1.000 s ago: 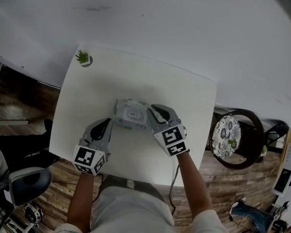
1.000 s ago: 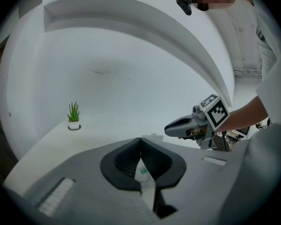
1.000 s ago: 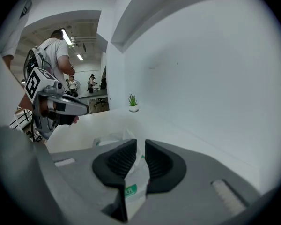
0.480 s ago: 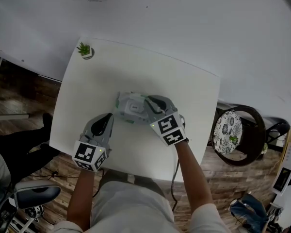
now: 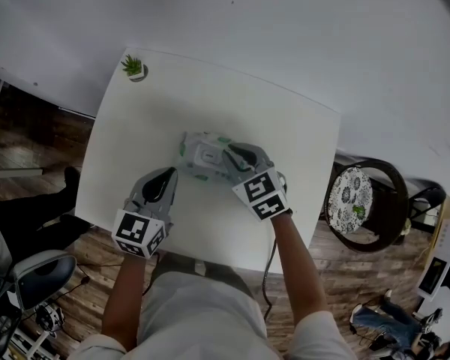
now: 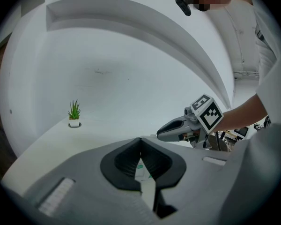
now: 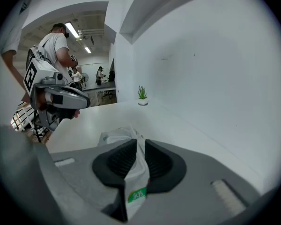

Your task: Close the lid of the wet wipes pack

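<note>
The right gripper's (image 7: 139, 149) jaws are held narrow on the pack (image 7: 116, 136), whose crinkled film edge is pinched between the pads. The left gripper's (image 6: 140, 143) jaws are met at the tips with nothing clamped; the pack is glimpsed through the slit, just beyond them. The pack is laid on the table (image 5: 210, 103), well apart from the plant (image 5: 133, 67) and nearer the person.

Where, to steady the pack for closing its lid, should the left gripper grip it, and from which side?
Probably the film edge at the left end of the wet wipes pack, low from the left: the right gripper pinches the right-end film, and the shut left gripper lies beside the free end.
</note>
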Available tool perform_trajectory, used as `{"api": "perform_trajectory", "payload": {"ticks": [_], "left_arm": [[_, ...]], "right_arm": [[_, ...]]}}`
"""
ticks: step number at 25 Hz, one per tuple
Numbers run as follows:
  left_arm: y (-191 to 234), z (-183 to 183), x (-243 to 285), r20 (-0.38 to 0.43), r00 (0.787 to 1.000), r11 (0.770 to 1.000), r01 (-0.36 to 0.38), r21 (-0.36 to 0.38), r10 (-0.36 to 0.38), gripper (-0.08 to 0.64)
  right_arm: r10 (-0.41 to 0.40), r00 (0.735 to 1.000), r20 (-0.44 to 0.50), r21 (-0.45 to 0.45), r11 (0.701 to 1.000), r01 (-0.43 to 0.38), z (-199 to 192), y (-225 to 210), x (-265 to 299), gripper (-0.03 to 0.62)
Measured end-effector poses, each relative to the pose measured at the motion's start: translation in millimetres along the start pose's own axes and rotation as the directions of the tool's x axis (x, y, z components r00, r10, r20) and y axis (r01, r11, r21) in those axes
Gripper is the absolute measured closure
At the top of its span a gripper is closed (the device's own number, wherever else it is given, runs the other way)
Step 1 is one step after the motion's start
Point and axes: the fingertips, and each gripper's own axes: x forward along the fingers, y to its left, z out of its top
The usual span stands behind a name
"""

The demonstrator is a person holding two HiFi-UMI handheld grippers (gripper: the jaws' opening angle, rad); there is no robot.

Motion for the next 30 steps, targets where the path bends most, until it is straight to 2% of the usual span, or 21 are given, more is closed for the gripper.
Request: {"api": "perform_trajectory", "payload": {"ticks": [6,18,30], "left_arm": [[-2,-6,-3,-0.009,1.0,1.0,-0.002,-0.006,0.002,0.554],[-7,-12,-3,-0.02,1.0,1.0,0.006,-0.011,-0.006,0.554],[-9,-17,-4,-0.027,1.0,1.0,0.011,-0.013,-0.011,0.554]], "right_arm": [[0.04,0.998,-0.042,-0.044,0.998,-0.041,-13,20,4,0.532],[0.069,0.992,-0.104,-0.127,0.989,-0.082,-27,36,5,0.518],[0.115,0.984,-0.134,-0.114,0.985,-0.13,-36,47,8,0.515]]}}
